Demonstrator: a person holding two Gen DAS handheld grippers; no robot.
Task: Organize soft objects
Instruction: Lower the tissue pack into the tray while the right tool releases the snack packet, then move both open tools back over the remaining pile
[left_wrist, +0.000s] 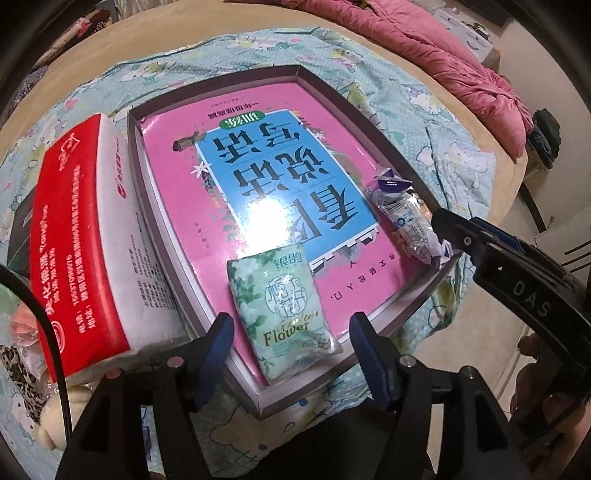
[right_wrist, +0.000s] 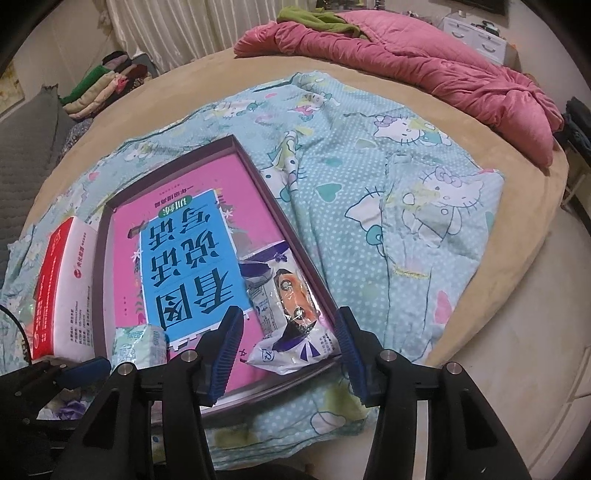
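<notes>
A shallow box tray (left_wrist: 334, 101) (right_wrist: 272, 201) lies on the bed with a pink and blue book (left_wrist: 258, 155) flat inside it. A green tissue pack (left_wrist: 284, 295) marked "Flower" rests on the book at the tray's near edge. My left gripper (left_wrist: 291, 332) hovers over it, open, its blue pads on either side and off the pack. A white and purple snack packet (left_wrist: 404, 216) (right_wrist: 295, 332) lies at the tray's right corner. My right gripper (right_wrist: 290, 317) is open around it, with gaps at both pads. The tissue pack (right_wrist: 138, 343) also shows at lower left in the right wrist view.
A red and white tissue box (left_wrist: 74, 229) (right_wrist: 62, 295) leans on the tray's left wall. A teal cartoon-cat sheet (right_wrist: 406, 177) covers the tan bed, with a pink quilt (right_wrist: 424, 62) at the back. Folded clothes (right_wrist: 99, 85) sit far left. A hand (left_wrist: 535, 373) holds the right gripper.
</notes>
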